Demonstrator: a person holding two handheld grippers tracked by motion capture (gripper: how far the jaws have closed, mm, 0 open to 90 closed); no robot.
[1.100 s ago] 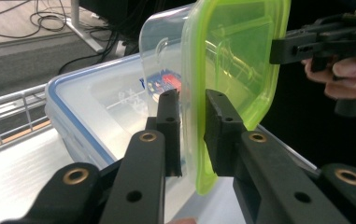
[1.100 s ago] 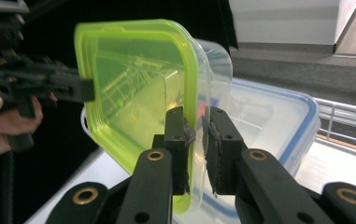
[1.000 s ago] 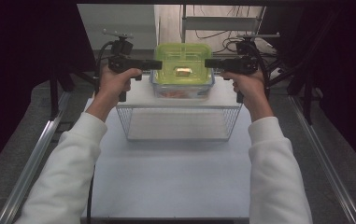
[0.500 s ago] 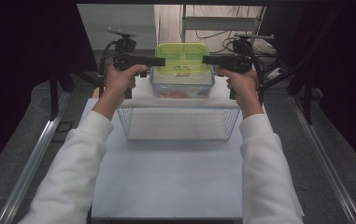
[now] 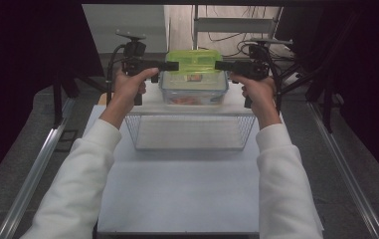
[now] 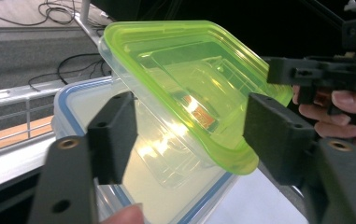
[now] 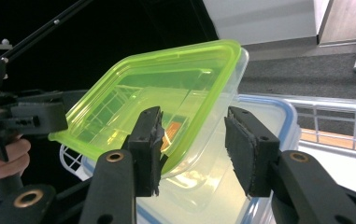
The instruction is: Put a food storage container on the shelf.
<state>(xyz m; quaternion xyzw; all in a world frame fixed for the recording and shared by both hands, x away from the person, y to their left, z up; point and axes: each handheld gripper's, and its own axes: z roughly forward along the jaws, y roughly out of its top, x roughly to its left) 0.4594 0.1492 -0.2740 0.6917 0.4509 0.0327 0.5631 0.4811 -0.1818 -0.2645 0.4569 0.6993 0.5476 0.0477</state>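
Note:
A clear box with a lime-green lid (image 5: 193, 62) sits on top of a clear box with a blue-rimmed lid (image 5: 193, 93) at the far end of the table. It looks tilted on that lid. My left gripper (image 5: 173, 65) is at its left side and my right gripper (image 5: 220, 65) at its right. In the left gripper view the green lid (image 6: 189, 88) has a corner between the jaws of the left gripper (image 6: 194, 135), with gaps at both pads. In the right gripper view the lid's edge (image 7: 166, 93) lies between the spread jaws of the right gripper (image 7: 196, 144). Both pairs of jaws have just been opening.
A wire basket (image 5: 189, 133) stands on the white table (image 5: 182, 194) just in front of the two stacked boxes. Metal rails run along both sides of the table. Cables and a table leg lie on the floor beyond.
Both hands and the green-lidded box have shifted slightly away from me, and more of the blue-rimmed box shows below it.

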